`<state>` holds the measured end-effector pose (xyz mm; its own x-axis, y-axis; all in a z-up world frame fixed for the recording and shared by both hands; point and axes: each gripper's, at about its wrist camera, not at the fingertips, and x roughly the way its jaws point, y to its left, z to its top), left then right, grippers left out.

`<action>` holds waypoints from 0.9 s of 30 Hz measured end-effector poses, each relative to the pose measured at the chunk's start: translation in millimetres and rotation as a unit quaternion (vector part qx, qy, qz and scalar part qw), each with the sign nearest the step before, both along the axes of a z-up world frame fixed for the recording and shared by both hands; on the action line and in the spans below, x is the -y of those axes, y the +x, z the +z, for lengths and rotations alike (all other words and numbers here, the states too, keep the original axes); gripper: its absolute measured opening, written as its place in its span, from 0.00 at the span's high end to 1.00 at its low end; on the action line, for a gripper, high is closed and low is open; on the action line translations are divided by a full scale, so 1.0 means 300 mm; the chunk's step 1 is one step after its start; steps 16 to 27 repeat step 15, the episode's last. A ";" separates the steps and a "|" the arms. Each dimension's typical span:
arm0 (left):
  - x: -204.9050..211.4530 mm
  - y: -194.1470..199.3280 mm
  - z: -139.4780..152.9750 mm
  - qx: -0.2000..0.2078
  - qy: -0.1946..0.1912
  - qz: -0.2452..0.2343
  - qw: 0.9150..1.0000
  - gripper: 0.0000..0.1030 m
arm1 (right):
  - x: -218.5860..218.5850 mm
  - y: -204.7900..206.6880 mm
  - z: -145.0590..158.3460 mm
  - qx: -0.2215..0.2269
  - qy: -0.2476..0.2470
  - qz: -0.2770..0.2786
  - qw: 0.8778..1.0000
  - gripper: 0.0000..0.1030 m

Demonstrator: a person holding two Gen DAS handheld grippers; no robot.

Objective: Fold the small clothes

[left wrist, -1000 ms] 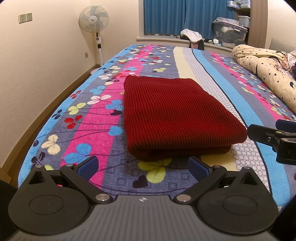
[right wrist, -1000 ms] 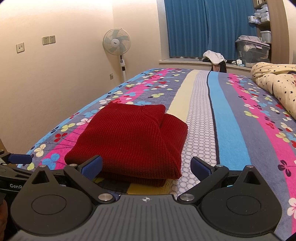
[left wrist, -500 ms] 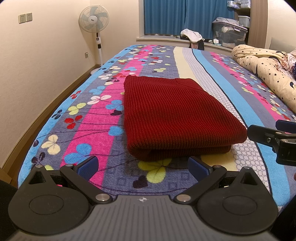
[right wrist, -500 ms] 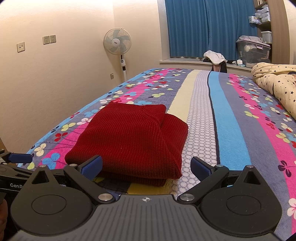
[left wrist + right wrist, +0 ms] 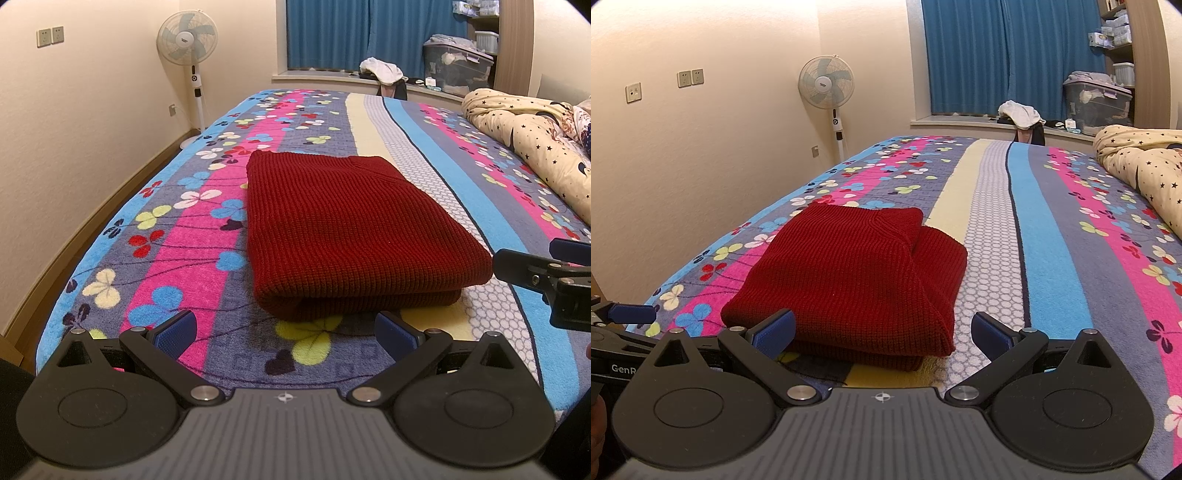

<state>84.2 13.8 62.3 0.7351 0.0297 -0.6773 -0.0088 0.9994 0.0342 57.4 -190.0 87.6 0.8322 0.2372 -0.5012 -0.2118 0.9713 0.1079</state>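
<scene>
A dark red knitted sweater (image 5: pixel 351 236) lies folded into a thick rectangle on the flowered striped bedspread (image 5: pixel 192 236). It also shows in the right wrist view (image 5: pixel 849 280). My left gripper (image 5: pixel 286 338) is open and empty, just short of the sweater's near folded edge. My right gripper (image 5: pixel 882 332) is open and empty, its blue pads at either side of the sweater's near right corner without touching it. The right gripper's fingers (image 5: pixel 517 266) show at the right edge of the left wrist view; the left gripper's fingertip (image 5: pixel 631 314) shows at the left of the right wrist view.
A star-print duvet (image 5: pixel 535 140) is heaped at the bed's right side. A standing fan (image 5: pixel 188 48) is by the left wall. A windowsill with clothes (image 5: pixel 382 72) and a storage box (image 5: pixel 458 70) lies beyond the bed. The bed's left edge drops to the floor.
</scene>
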 end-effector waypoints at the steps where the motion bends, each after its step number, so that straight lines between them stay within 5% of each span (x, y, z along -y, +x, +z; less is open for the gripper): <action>1: 0.000 0.000 0.000 0.000 0.000 0.000 1.000 0.00 | 0.000 0.000 0.000 0.000 0.000 0.000 1.000 0.02; 27: 0.003 0.008 0.004 0.003 0.003 -0.003 1.000 0.00 | -0.002 0.000 0.000 0.000 0.000 0.000 1.000 0.02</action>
